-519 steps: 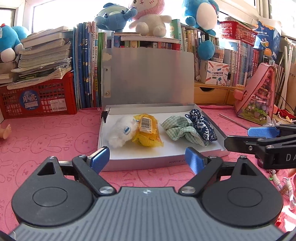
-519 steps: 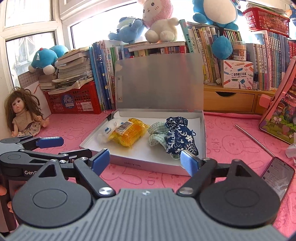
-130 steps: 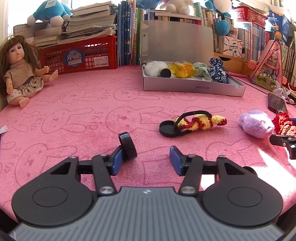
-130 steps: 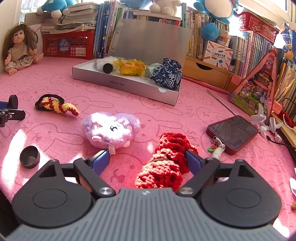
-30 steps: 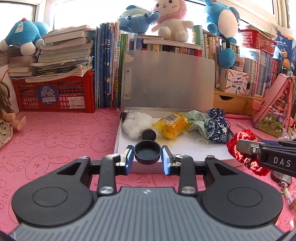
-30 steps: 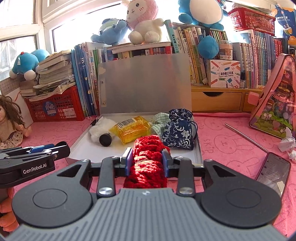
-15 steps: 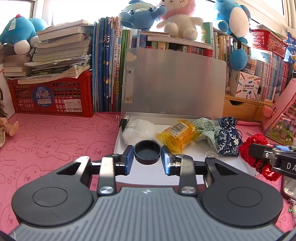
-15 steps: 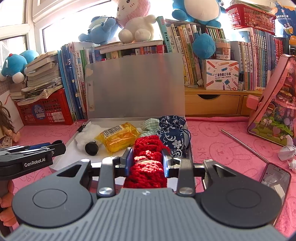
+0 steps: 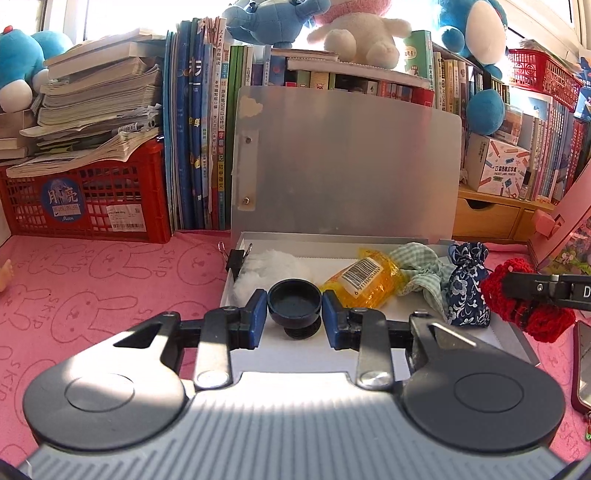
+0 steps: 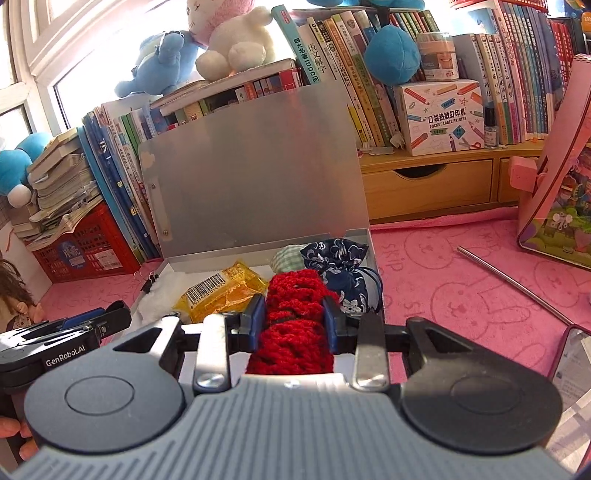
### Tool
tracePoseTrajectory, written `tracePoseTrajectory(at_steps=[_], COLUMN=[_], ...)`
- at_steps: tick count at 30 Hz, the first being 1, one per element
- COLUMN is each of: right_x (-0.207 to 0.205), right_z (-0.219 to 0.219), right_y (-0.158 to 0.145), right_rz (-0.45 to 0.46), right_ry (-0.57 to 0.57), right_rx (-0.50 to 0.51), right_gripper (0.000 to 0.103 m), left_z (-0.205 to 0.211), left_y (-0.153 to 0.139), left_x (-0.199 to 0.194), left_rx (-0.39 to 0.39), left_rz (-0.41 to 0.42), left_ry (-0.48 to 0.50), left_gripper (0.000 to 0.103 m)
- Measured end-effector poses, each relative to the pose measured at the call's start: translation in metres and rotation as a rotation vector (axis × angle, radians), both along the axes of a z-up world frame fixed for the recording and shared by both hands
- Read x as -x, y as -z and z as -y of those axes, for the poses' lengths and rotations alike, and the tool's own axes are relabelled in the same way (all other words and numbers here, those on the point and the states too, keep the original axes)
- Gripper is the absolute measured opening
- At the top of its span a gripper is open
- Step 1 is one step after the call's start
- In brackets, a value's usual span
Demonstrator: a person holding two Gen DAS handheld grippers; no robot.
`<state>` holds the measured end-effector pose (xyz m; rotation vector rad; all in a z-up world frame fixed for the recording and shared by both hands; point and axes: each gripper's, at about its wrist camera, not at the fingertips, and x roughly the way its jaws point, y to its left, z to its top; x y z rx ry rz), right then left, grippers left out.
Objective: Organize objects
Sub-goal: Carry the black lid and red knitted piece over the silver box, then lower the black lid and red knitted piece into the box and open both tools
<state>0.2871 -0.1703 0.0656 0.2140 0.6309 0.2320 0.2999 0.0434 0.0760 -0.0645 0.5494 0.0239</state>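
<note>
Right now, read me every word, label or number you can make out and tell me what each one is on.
"GenRobot.AI": side of the left claw.
"POCKET LABEL PRINTER": white box on the shelf.
"SKIP": pink bunny mat.
"Moon": round sticker on the red crate.
"D": right claw, rest cut off.
Barcode digits on the yellow packet and most book spines: too small.

Child's room, study desk.
Plush toys (image 9: 351, 26) atop schoolbooks (image 9: 199, 129); pink bunny-print mat (image 9: 92, 288); doll (image 10: 14, 299).

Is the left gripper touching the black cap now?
Touching. In the left wrist view, both blue pads of the left gripper press against the sides of the black cap, which hangs between them over the open box.
</note>
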Motion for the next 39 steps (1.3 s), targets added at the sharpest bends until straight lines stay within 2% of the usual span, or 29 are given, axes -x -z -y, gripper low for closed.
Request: tracePoseTrajectory(at_steps=[6, 9, 15, 25, 32, 35, 37, 38, 39], right_x=[-0.024, -0.033, -0.052, -0.062, -0.062, -0.061, -0.056, -0.054, -0.052], right_z=[-0.012, -0.021, -0.032, -0.043, -0.042, -0.043, -0.043, -0.043, -0.043], right_y=[0.010, 0.016, 0.032, 0.054, 0.056, 0.053, 0.048, 0.045, 0.042], right_rz=[-0.036, -0.046, -0.095, -0.134, -0.133, -0.134, -0.111, -0.094, -0.081], right_ry=[-0.015, -0.011, 0.021, 0.026, 0.025, -0.005, -0.008, -0.013, -0.016], right_rx=[-0.070, -0.066, -0.091, -0.074, -0.086, -0.086, -0.079, -0.073, -0.065], right_gripper=[0.037, 0.037, 0.036, 0.036, 0.037, 0.042, 0.063, 0.064, 0.066], left_z=[-0.001, -0.002, 0.000, 0.000, 0.003, 0.004, 0.004, 0.004, 0.004], left_y=[0.005, 0.011, 0.028, 0.043, 0.046, 0.046, 0.044, 0.042, 0.040], left_x=[-0.023, -0.034, -0.048, -0.057, -0.054, -0.055, -0.054, -0.052, -0.050], left_rx=[-0.002, 0.013, -0.005, -0.024, -0.041, -0.046, -0.054, -0.060, -0.063], left_rz=[0.015, 0.005, -0.015, -0.027, -0.005, -0.010, -0.009, 0.002, 0.015], left_ry=[-0.017, -0.032, -0.051, -0.040, -0.039, -0.036, -0.039, -0.041, -0.039], left_gripper=[0.038, 0.038, 0.038, 0.038, 0.038, 0.039, 0.053, 0.067, 0.076])
